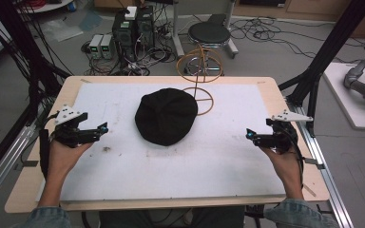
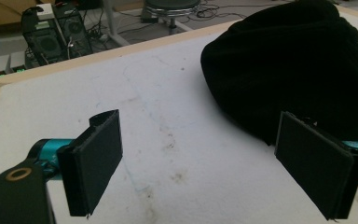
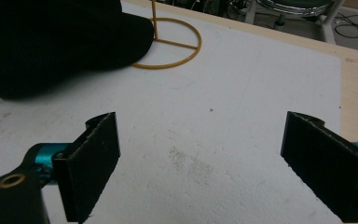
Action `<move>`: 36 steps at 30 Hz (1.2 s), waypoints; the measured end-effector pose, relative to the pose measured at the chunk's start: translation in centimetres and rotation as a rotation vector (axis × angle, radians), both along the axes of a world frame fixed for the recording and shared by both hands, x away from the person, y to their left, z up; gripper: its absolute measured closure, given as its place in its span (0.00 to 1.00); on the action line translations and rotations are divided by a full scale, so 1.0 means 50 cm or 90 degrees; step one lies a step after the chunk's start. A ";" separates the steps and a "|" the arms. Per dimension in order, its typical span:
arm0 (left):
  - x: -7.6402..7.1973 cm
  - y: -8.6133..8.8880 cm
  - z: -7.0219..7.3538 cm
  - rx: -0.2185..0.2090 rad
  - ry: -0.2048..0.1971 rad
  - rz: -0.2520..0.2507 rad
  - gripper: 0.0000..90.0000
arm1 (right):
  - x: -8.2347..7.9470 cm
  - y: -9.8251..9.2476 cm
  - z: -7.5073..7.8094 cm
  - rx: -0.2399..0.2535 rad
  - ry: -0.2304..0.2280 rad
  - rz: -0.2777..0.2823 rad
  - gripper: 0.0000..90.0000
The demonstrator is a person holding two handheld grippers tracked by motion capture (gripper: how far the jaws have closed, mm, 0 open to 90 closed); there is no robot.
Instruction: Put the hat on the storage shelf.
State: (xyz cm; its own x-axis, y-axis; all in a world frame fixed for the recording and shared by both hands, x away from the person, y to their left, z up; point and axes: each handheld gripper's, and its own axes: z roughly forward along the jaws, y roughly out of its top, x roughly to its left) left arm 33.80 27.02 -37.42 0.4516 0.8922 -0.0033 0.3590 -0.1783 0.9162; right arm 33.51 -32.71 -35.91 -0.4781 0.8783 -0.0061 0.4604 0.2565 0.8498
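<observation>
At table centre, slightly toward 12 o'clock: black hat [image 1: 167,116], crown up, touching the gold wire stand [image 1: 199,71] behind it. Left gripper [image 1: 105,128] at 9 o'clock, right gripper [image 1: 249,134] at 3; both jaws wide, empty. Hat lies between them, somewhat nearer the left.

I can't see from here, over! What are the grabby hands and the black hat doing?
Left gripper and right gripper: jaws open, empty. Black hat flat on the white mat, untouched. Gold wire stand right behind it.
</observation>
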 end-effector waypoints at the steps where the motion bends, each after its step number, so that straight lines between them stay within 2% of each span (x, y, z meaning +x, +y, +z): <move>1: 0.003 -0.004 0.001 -0.001 -0.002 -0.002 0.17 | -0.003 0.001 -0.002 -0.002 0.000 0.003 0.13; 6: 0.017 -0.024 0.001 0.000 -0.003 -0.019 0.17 | -0.015 -0.004 -0.012 -0.017 0.003 0.008 0.13; 17: 0.055 -0.089 0.005 -0.006 -0.011 -0.067 0.17 | -0.050 -0.022 -0.022 -0.020 0.002 0.000 0.13; 25: 0.072 -0.120 0.002 -0.004 -0.018 -0.080 0.17 | -0.067 -0.035 -0.029 -0.015 0.006 -0.008 0.13; 28: 0.079 -0.132 0.001 -0.003 -0.018 -0.085 0.17 | -0.074 -0.034 -0.034 -0.018 0.005 -0.005 0.13; 30: 0.083 -0.142 0.001 -0.010 -0.024 -0.093 0.17 | -0.077 -0.031 -0.039 -0.023 0.008 -0.001 0.13; 36: 0.092 -0.174 0.001 -0.009 -0.037 -0.102 0.17 | -0.084 -0.030 -0.048 -0.031 0.016 0.002 0.13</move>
State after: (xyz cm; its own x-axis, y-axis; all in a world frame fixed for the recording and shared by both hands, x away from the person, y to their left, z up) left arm 38.42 18.32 -37.36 0.5883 0.8085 0.0154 0.2728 -0.2164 0.9374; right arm 29.29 -34.18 -38.32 -0.4808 0.8761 -0.0374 0.4803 0.2988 0.8246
